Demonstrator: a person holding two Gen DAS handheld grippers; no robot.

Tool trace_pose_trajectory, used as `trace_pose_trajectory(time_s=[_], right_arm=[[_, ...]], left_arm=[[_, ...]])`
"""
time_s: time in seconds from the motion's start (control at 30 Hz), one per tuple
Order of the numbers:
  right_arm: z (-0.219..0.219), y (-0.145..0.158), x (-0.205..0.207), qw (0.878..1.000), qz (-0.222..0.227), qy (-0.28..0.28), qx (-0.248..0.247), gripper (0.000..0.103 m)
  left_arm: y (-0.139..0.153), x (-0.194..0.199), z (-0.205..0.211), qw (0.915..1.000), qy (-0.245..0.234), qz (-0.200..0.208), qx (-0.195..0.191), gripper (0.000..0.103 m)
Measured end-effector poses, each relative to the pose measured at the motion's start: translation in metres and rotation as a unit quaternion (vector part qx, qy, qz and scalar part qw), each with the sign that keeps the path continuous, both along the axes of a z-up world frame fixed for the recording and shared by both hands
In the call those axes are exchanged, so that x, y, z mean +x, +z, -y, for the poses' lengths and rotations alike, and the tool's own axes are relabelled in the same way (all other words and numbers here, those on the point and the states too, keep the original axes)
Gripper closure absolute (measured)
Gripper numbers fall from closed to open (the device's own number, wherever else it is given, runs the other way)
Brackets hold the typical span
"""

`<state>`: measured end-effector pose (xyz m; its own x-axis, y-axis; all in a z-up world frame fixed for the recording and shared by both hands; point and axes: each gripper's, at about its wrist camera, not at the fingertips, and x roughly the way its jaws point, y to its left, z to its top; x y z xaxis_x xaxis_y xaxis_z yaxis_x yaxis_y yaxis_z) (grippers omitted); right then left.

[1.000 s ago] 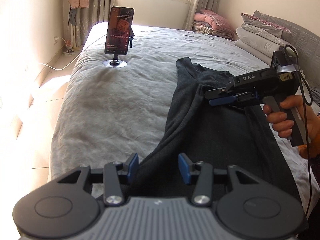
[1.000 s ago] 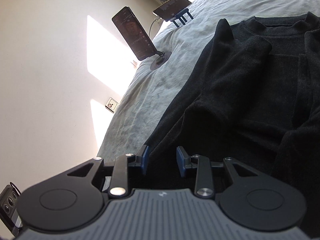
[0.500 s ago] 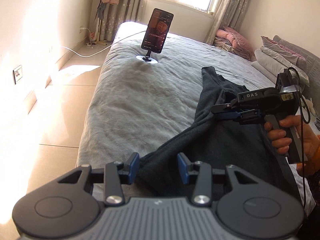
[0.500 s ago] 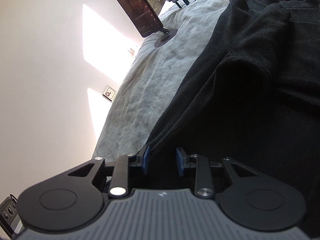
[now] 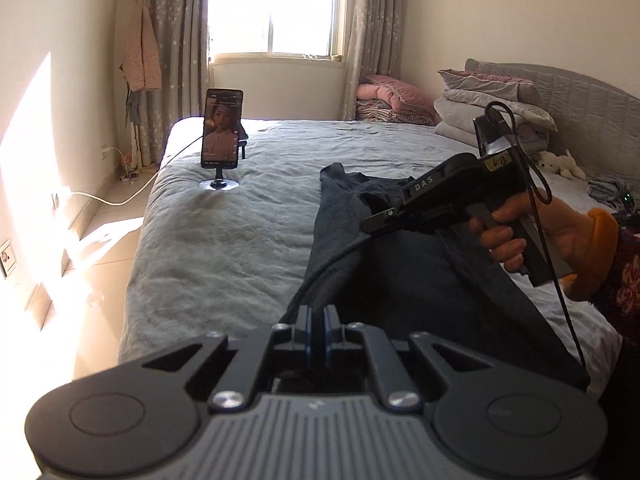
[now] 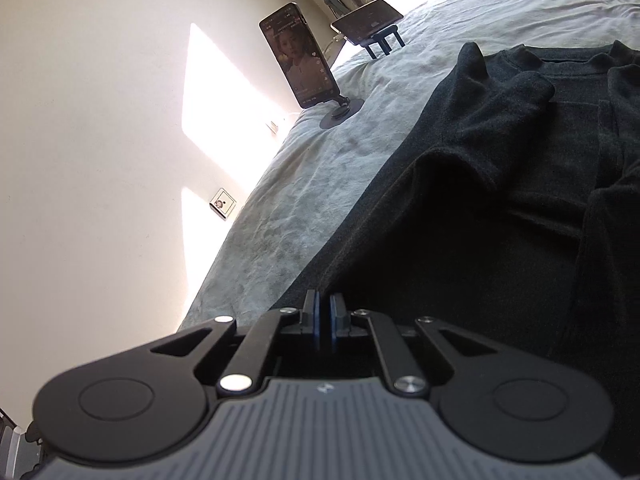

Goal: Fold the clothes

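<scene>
A dark grey long-sleeved garment point(image 5: 404, 280) lies lengthwise on the grey bed point(image 5: 240, 240), its neckline far from me. My left gripper point(image 5: 316, 332) sits at the garment's near left edge, its blue pads closing tight on the fabric. From there the edge runs taut up to my right gripper point(image 5: 370, 224), which a hand point(image 5: 560, 240) holds over the garment's middle. In the right wrist view the right gripper point(image 6: 324, 320) is closing on the same left edge of the garment point(image 6: 500, 200), with a folded sleeve ahead of it.
A phone on a round stand point(image 5: 222, 134) stands on the bed's far left, and a tablet on a stand point(image 6: 368, 20) is behind it. Pillows and folded bedding point(image 5: 480, 108) are piled by the headboard at right. The bed's left edge drops to a tiled floor point(image 5: 100, 264).
Both grippers went from open around the garment's left edge to pinched on it. The left gripper swung so the window and headboard came into view. The fabric edge now stretches taut between the two grippers.
</scene>
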<state>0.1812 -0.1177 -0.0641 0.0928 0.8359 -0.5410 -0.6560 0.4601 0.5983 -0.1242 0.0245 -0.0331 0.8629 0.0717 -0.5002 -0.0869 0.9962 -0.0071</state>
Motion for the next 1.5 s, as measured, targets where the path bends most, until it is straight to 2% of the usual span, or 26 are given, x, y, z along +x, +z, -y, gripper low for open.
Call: trace_pose_trajectory(time_s=[0.13,0.2,0.23,0.33,0.37,0.4,0.43,0.47,0.53,0.63,0.7,0.77,0.87,1.07,1.1,1.13,1.17,1.27,1.37,1.5], right_arm=[[0.007,-0.011,0.003,0.999,0.0,-0.006,-0.034,0.096],[0.009,-0.02,0.004,0.999,-0.013,-0.006,-0.052,0.093],[0.012,-0.023,0.003,0.998,-0.023,-0.005,-0.053,0.087],[0.017,-0.023,-0.002,0.998,-0.044,0.007,-0.04,0.087],[0.017,-0.022,-0.005,0.998,-0.049,0.012,-0.037,0.087],[0.017,-0.021,-0.009,0.998,-0.055,0.018,-0.034,0.086],[0.017,-0.021,-0.013,0.997,-0.061,0.025,-0.031,0.08],[0.017,-0.02,-0.018,0.997,-0.067,0.031,-0.027,0.066],[0.016,-0.018,-0.028,0.996,-0.075,0.043,-0.016,0.055],[0.015,-0.014,-0.041,0.996,-0.074,0.058,-0.01,0.055],[0.015,-0.011,-0.047,0.996,-0.071,0.061,-0.008,0.055],[0.019,-0.007,-0.05,0.996,-0.064,0.059,-0.008,0.055],[0.024,-0.001,-0.052,0.997,-0.047,0.053,-0.003,0.055],[0.01,-0.008,-0.066,0.997,-0.041,0.068,-0.015,0.055],[0.007,-0.011,-0.07,0.997,-0.033,0.071,-0.021,0.057],[0.006,-0.012,-0.074,0.997,-0.019,0.071,-0.028,0.076],[0.005,-0.013,-0.077,0.997,-0.003,0.069,-0.038,0.089],[0.013,-0.012,-0.079,0.997,0.003,0.069,-0.042,0.088],[0.028,-0.005,-0.081,0.997,0.013,0.061,-0.035,0.08],[0.051,0.002,-0.082,0.999,0.031,0.03,-0.031,0.077]], left_arm=[[-0.007,0.002,0.02,0.9971,-0.067,-0.035,0.009,0.096],[-0.01,-0.002,0.025,0.9964,-0.076,-0.038,0.008,0.093],[-0.009,-0.004,0.024,0.9968,-0.072,-0.033,0.004,0.092],[-0.006,-0.011,0.019,0.9983,-0.054,-0.018,-0.007,0.075],[-0.006,-0.012,0.016,0.9988,-0.045,-0.013,-0.012,0.064],[-0.005,-0.013,0.014,0.9992,-0.036,-0.008,-0.018,0.06],[-0.006,-0.013,0.012,0.9993,-0.031,-0.006,-0.021,0.06],[-0.006,-0.012,0.011,0.9993,-0.027,-0.005,-0.024,0.06],[-0.009,-0.009,0.009,0.9993,-0.021,-0.004,-0.03,0.059],[-0.017,-0.002,0.011,0.9986,-0.029,-0.018,-0.041,0.062],[-0.022,0.003,0.016,0.9955,-0.067,-0.034,-0.057,0.069],[-0.022,0.002,0.024,0.9906,-0.116,-0.032,-0.065,0.07],[-0.017,-0.001,0.026,0.9899,-0.128,-0.014,-0.059,0.067],[-0.02,0.011,0.001,0.9955,-0.056,-0.006,-0.076,0.066],[-0.024,0.014,-0.001,0.9953,-0.053,-0.014,-0.08,0.065],[-0.027,0.017,-0.003,0.9949,-0.053,-0.023,-0.083,0.065],[-0.033,0.02,-0.004,0.9939,-0.054,-0.041,-0.087,0.065],[-0.035,0.019,-0.004,0.9921,-0.073,-0.048,-0.09,0.065],[-0.028,0.021,-0.007,0.991,-0.082,-0.033,-0.1,0.063],[-0.021,0.035,-0.01,0.9915,-0.083,-0.022,-0.097,0.063]])
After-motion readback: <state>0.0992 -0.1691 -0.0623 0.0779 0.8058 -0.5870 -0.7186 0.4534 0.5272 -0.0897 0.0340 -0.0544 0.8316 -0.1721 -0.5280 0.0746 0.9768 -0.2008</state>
